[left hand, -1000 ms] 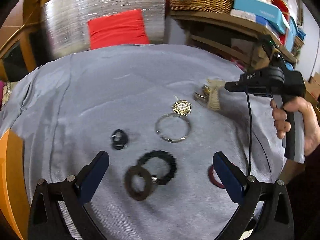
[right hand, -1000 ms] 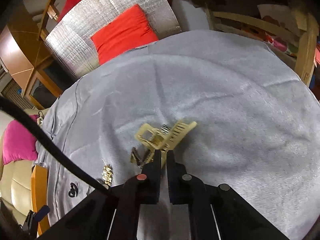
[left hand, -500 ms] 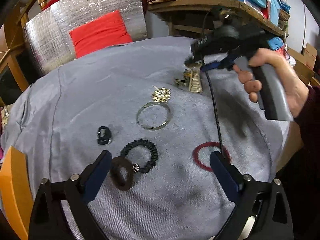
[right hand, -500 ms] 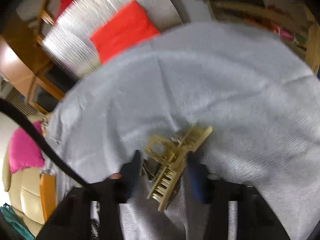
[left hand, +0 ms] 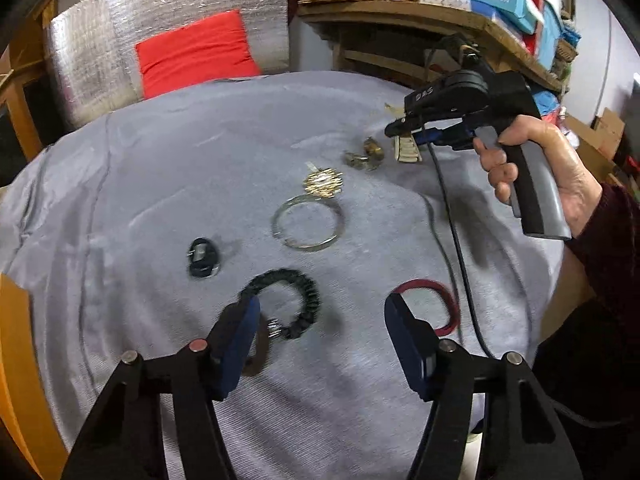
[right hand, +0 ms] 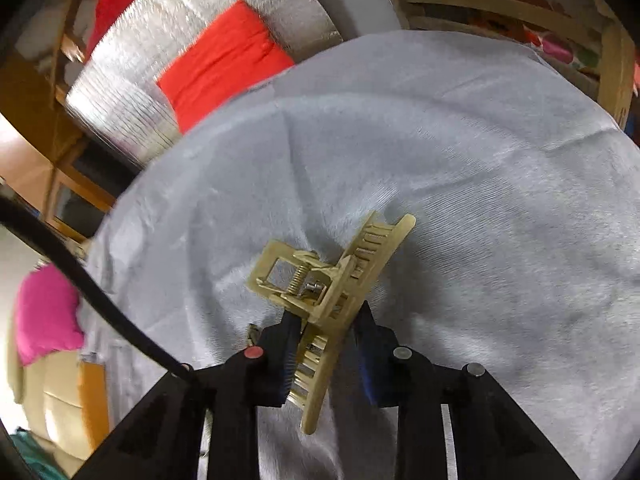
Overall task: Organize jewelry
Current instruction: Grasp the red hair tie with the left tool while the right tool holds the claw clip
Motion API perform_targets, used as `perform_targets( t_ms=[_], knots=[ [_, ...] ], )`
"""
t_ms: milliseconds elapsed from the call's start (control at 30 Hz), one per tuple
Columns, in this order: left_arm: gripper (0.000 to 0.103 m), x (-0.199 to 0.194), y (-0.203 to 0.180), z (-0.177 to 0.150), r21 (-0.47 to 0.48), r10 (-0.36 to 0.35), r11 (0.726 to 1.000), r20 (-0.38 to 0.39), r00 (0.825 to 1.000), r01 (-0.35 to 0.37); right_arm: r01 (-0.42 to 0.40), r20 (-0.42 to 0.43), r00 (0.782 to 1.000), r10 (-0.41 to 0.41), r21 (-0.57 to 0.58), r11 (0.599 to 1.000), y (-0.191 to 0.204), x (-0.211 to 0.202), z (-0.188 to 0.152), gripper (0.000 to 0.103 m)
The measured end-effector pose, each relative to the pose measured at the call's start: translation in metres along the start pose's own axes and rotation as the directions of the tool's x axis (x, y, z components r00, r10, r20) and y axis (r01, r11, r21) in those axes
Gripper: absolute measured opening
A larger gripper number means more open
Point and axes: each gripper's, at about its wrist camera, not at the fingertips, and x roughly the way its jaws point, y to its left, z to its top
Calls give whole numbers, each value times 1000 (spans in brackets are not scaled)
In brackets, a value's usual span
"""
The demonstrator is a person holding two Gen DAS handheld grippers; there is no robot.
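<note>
- While the beige hair clip [right hand: 340, 292] is bracketed by the right claw [right hand: 326, 354], the blue pads are seen on either side of its toothed body; the jaws have just been closing, but whether both pads already press on the plastic cannot be told for sure.
- The long axis of the clip is laid diagonally across the claw line, with the spring and the open square handles [right hand: 280, 276] pointing up and left, beyond the fingertips.
- The left claw [left hand: 320, 336] is held open over the grey cloth of the tabletop [left hand: 140, 160], and its jaws have just been closing; only cloth and part of the black beaded bracelet [left hand: 298, 300] are seen between them, and nothing is gripped.
- A dark brown ring-shaped band [left hand: 256, 356] is partly hidden behind the left finger, so it is judged to be the nearest thing for this hand.
- Further out, a thin red bangle [left hand: 440, 304] lies flat just right of the right finger.
- A smooth silver metal bangle [left hand: 308, 224] lies beyond, touching a gold ornament [left hand: 324, 182].
- A small black piece [left hand: 204, 258] lies apart to the left.
- The clip is much nearer to the right hand [left hand: 536, 172], which is seen at the far right of the tabletop.
</note>
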Motion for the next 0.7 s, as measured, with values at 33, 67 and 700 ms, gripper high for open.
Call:
perform_targets(
  t_ms=[33, 67, 700],
  knots=[
    [66, 1, -2, 1, 0, -20, 1000, 1, 1000, 20, -17, 14, 1000, 17, -3, 1000, -4, -8, 2, 29],
    [66, 3, -7, 2, 6, -48, 999, -1, 999, 48, -24, 29, 999, 25, -17, 1000, -7, -16, 2, 29],
    [22, 58, -60, 10, 26, -156, 987, -116, 981, 160, -89, 72, 993, 91, -24, 996, -29, -58, 2, 29]
  ],
)
